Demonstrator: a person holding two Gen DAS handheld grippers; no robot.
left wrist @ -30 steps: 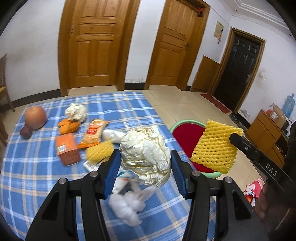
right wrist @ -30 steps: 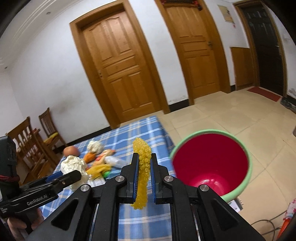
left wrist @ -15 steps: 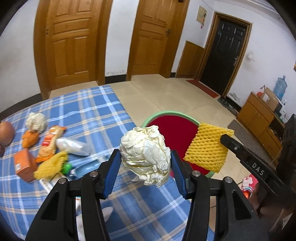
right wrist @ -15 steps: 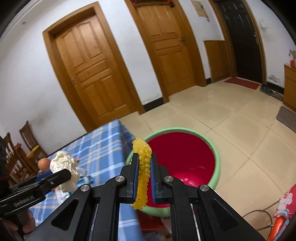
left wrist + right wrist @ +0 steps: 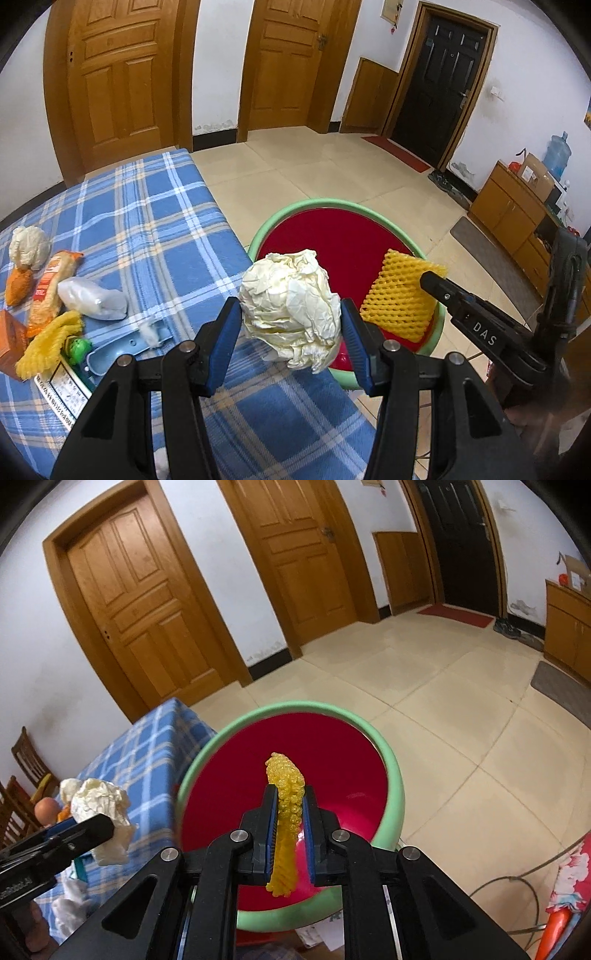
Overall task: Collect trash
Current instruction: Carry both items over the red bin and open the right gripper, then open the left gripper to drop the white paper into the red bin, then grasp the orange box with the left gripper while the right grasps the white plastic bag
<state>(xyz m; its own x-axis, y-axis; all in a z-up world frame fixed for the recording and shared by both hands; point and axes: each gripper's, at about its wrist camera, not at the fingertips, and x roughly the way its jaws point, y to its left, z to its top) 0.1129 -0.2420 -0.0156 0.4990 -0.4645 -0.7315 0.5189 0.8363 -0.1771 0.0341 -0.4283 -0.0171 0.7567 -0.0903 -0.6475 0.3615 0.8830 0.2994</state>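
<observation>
My left gripper point(image 5: 291, 314) is shut on a crumpled cream paper ball point(image 5: 290, 306) and holds it at the table's right edge, beside the red basin with a green rim point(image 5: 295, 212). My right gripper point(image 5: 288, 805) is shut on a yellow foam net point(image 5: 285, 805) and holds it above the basin point(image 5: 395, 775). The net also shows in the left wrist view point(image 5: 400, 297), over the basin's right side. The paper ball shows in the right wrist view point(image 5: 99, 805).
On the blue plaid tablecloth point(image 5: 147, 221) lie a snack wrapper point(image 5: 50, 288), a clear plastic bag point(image 5: 90, 299), another yellow net point(image 5: 48, 343), an orange box point(image 5: 9, 345) and a white wad point(image 5: 27, 245). The basin stands on the tiled floor right of the table.
Both grippers have swung right with their loads, from over the table toward the basin. The right gripper now hangs over the basin and the left is at the table edge.
</observation>
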